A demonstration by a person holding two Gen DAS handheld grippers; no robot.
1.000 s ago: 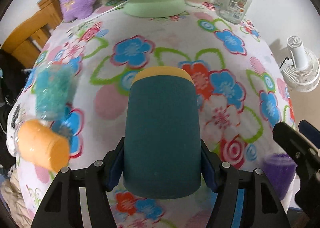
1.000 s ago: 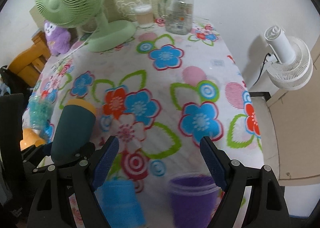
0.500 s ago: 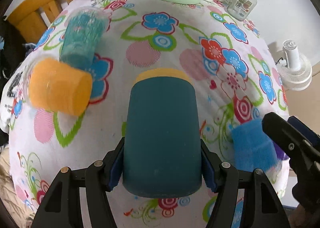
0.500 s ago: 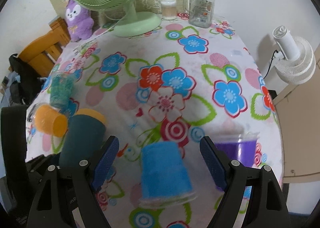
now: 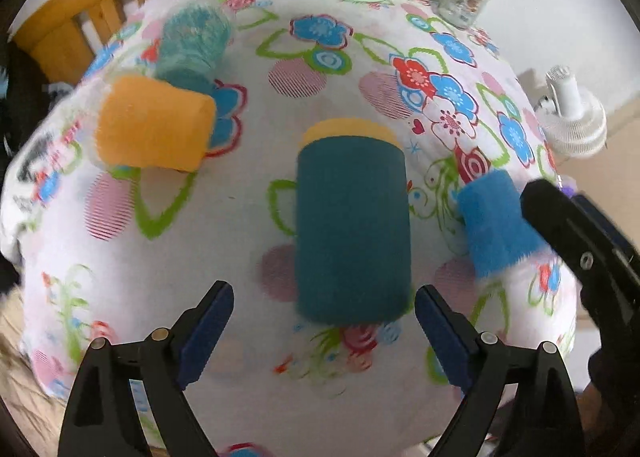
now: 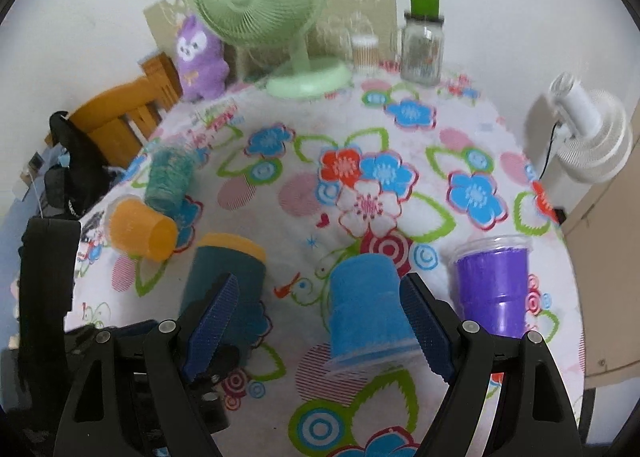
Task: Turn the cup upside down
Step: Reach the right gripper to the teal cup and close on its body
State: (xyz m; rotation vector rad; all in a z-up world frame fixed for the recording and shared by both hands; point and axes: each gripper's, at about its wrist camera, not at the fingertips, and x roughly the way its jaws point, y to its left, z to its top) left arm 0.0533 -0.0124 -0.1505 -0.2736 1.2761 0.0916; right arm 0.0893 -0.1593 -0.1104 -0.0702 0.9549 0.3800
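A dark teal cup with a yellow end point(image 5: 352, 217) stands on the flowered tablecloth point(image 5: 240, 225), free of my left gripper point(image 5: 320, 337), which is open just behind it with both pads clear of its sides. The cup also shows in the right wrist view point(image 6: 228, 281). My right gripper point(image 6: 316, 329) is open and empty, just in front of a blue cup point(image 6: 368, 317) standing upside down. A purple cup point(image 6: 494, 285) stands upright to its right.
An orange cup point(image 5: 152, 129) and a teal textured cup point(image 5: 192, 45) lie on their sides at the left. A green fan point(image 6: 260, 5), purple plush point(image 6: 200, 57), glass jar point(image 6: 422, 45) stand at the back. A white fan point(image 6: 588, 137) stands beyond the right edge.
My left gripper has opened and let go of the dark teal cup, which now stands on the table. Both grippers have drawn back; the right one now has the blue cup nearer.
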